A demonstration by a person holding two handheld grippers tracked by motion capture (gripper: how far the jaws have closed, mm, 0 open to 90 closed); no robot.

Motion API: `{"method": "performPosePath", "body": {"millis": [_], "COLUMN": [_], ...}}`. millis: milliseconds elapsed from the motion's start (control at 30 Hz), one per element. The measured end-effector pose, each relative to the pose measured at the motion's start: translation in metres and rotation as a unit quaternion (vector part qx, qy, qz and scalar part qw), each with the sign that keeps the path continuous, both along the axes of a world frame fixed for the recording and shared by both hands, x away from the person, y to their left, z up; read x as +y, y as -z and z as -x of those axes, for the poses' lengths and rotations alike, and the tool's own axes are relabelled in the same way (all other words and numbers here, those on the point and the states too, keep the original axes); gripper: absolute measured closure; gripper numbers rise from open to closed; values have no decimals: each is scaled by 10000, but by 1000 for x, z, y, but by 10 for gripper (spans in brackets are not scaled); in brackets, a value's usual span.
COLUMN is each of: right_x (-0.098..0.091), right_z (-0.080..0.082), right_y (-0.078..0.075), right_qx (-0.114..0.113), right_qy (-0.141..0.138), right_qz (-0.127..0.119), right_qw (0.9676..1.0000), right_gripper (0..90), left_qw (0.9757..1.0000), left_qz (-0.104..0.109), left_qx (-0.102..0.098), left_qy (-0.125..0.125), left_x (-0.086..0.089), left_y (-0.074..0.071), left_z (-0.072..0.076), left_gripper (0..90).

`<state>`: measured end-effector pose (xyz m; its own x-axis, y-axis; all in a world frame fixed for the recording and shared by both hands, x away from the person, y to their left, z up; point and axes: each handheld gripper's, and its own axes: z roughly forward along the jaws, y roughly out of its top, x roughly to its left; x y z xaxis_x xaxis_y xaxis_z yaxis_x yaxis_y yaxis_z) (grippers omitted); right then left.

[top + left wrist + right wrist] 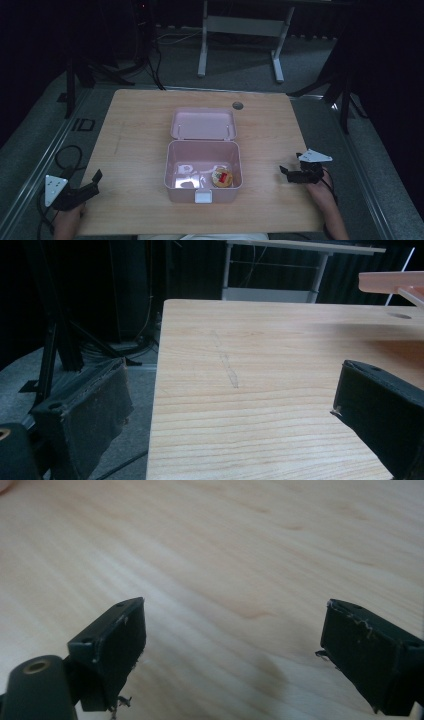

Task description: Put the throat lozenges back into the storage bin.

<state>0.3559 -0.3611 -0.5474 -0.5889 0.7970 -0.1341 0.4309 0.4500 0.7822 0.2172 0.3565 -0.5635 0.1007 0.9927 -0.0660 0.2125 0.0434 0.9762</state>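
Observation:
A pink lunch box stands open in the middle of the wooden table, its lid laid back behind it. Inside, at the right, lies a round pastry with a red top; pale shapes lie at the left. My left gripper is at the table's front left edge, open and holding nothing. In the left gripper view its jaws stand wide apart over bare wood, with the lid's edge at top right. My right gripper is right of the box, open over bare wood.
A round cable hole sits near the table's far edge. Beyond the table stand a white desk frame and black stands on a grey floor. Cables trail on the floor at the left.

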Motion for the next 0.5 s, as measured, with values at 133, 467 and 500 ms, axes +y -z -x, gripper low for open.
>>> {"method": "performPosePath", "body": {"millis": [133, 467, 500], "right_x": [-3, -7, -7], "right_z": [1, 0, 0], "right_y": [3, 6, 6], "right_qx": [-148, -174, -170], "right_qy": [278, 527, 535], "right_qz": [-82, -139, -146], "right_qw": [9995, 9984, 9983], "right_gripper": [108, 107, 108], "left_qw": [10000, 10000, 10000], "left_qz": [-7, -6, -6], "left_qx": [5, 7, 7], "left_qy": [0, 5, 5], "left_x": [0, 0, 0], "left_y": [0, 0, 0], "left_z": [0, 0, 0], "left_gripper": [25, 25, 25]}}
